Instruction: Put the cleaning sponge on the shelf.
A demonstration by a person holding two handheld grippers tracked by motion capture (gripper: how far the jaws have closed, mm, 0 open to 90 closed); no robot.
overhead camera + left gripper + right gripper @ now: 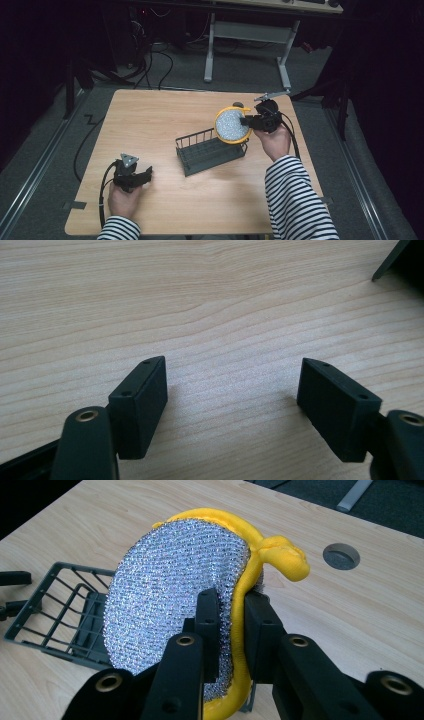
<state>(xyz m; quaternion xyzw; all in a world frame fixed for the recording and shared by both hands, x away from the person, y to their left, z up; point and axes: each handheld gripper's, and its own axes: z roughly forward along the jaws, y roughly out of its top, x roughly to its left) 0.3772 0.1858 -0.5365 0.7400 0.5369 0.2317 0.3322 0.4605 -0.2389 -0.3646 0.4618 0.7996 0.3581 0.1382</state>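
Yellow-rimmed scrubber [232, 125] is clenched edge-on in our right gripper [248, 121], above the rack's [210, 152] two-o'clock end; racking remains. Left gripper [145, 176] rests released at seven o'clock.

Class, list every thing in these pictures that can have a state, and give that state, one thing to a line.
Right gripper: shut on the scrubber's edge, held above the table.
Scrubber: round, silver mesh with yellow rim, held on edge, lifted beside the rack.
Rack: upright on the table, nothing visible in it.
Left gripper: open, nothing between the jaws, low over bare table.
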